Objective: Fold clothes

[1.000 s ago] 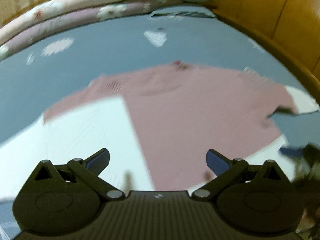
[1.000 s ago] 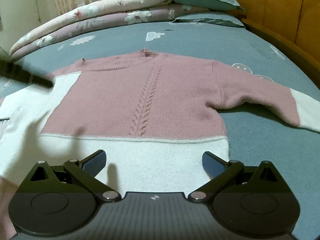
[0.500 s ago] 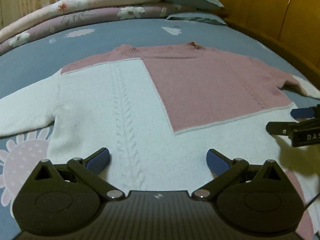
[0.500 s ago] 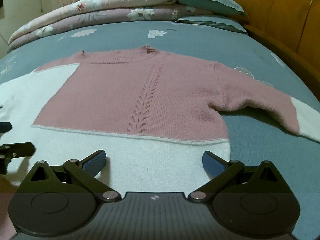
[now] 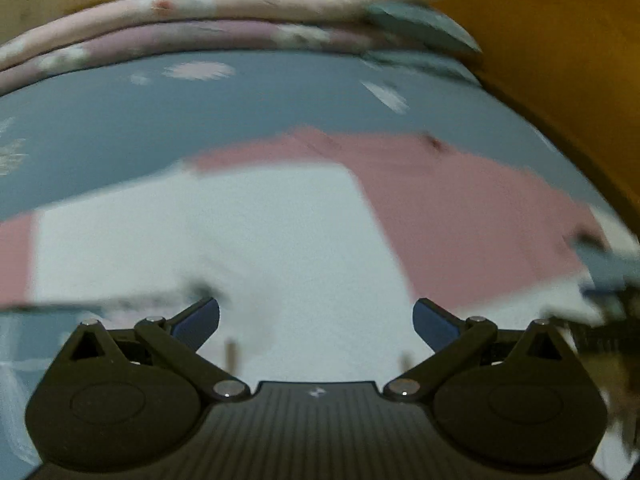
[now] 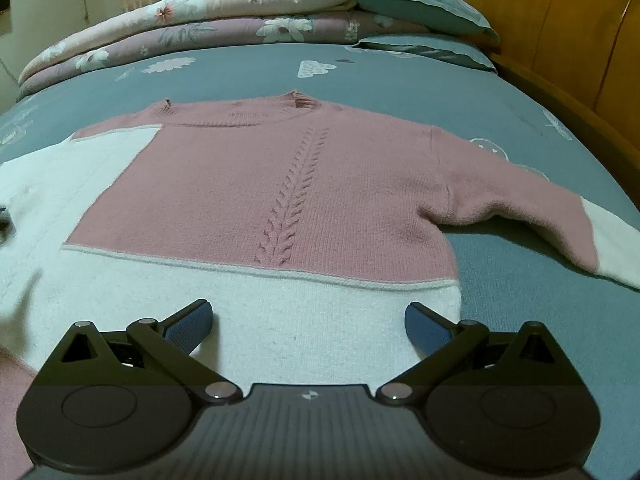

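Now no readable writing; sweater flat on bed, ahead of right gripper and left gripper, both spread wide, empty.

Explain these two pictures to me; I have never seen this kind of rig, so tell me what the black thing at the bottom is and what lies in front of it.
No robot arm is here: a person holds a two-finger gripper in each hand, and a fisheye camera on each looks forward along its fingers. The blurred picture comes from the left gripper, the sharp one from the right gripper. The black shape at the bottom of each is the gripper's own body, with blue pads on the fingertips. Both stand open and hold nothing. In front lies a pink and white sweater, spread flat on a blue-grey bedsheet, with its sleeve stretched out to the right. Behind are folded floral quilts, pillows and a wooden headboard.
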The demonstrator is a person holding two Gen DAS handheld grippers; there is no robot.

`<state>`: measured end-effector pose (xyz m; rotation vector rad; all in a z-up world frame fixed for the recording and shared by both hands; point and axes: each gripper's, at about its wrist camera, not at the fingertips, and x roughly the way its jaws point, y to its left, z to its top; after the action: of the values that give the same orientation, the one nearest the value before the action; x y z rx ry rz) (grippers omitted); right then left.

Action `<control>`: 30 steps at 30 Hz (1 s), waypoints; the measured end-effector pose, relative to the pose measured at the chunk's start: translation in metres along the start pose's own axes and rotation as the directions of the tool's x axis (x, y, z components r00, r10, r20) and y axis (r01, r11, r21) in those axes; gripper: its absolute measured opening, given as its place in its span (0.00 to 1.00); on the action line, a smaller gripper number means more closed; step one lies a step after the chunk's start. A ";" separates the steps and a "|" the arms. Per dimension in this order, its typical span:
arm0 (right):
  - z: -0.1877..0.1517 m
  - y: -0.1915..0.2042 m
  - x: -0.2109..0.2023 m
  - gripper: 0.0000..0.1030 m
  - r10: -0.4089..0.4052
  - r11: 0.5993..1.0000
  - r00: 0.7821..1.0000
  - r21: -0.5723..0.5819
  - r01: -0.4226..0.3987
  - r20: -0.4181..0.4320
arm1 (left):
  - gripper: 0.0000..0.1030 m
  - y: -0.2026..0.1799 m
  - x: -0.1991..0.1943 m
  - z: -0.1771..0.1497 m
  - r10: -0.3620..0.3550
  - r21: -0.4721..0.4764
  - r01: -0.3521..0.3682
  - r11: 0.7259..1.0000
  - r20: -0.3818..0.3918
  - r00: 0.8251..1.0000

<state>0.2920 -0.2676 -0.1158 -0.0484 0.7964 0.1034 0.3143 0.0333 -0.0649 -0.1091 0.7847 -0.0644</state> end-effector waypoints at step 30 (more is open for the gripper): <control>-0.002 0.006 0.005 1.00 -0.037 0.999 0.999 -0.009 0.038 0.028 | 0.99 0.243 0.009 0.032 0.241 -0.450 -0.216 0.866 -0.002 0.971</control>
<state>0.2932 -0.2616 -0.1206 -0.0712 0.7673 0.0724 0.3476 0.2756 -0.0789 -0.4542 0.7413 0.3487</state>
